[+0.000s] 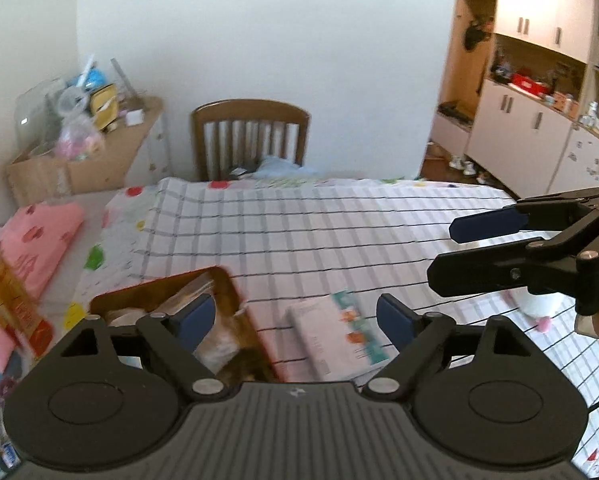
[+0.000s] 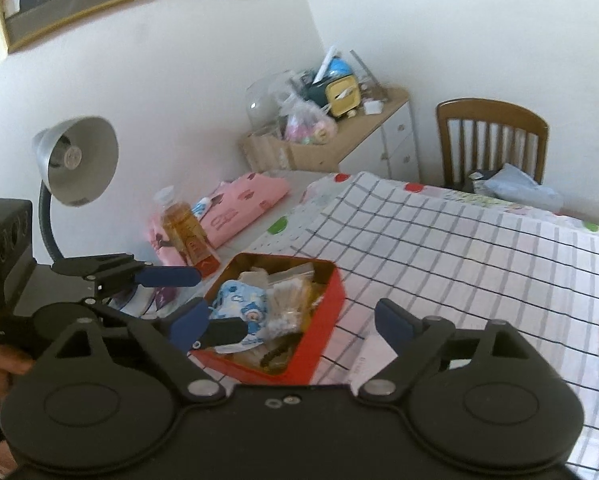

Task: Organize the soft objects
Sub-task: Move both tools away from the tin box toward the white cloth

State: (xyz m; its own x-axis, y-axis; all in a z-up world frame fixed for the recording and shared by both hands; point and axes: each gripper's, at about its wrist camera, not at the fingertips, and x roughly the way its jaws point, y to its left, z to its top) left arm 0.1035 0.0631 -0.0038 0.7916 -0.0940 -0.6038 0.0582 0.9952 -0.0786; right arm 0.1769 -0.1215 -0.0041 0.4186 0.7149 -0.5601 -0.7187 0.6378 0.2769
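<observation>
A red tin box (image 2: 323, 312) stands on the checked tablecloth, holding small packets and a blue-and-white soft packet (image 2: 241, 304). It also shows in the left wrist view (image 1: 235, 300). A white tissue pack (image 1: 335, 340) lies just right of the box. A white soft toy with pink feet (image 1: 541, 308) lies at the right, partly hidden. My left gripper (image 1: 295, 322) is open and empty above the box and the pack. My right gripper (image 2: 295, 322) is open and empty above the box's near right edge; it also shows in the left wrist view (image 1: 445, 252).
A pink folded cloth (image 2: 243, 204), an amber bottle (image 2: 187, 232) and a desk lamp (image 2: 75, 160) stand left of the box. A wooden chair (image 1: 251, 136) stands at the table's far edge. A cluttered side cabinet (image 2: 339, 136) stands by the wall.
</observation>
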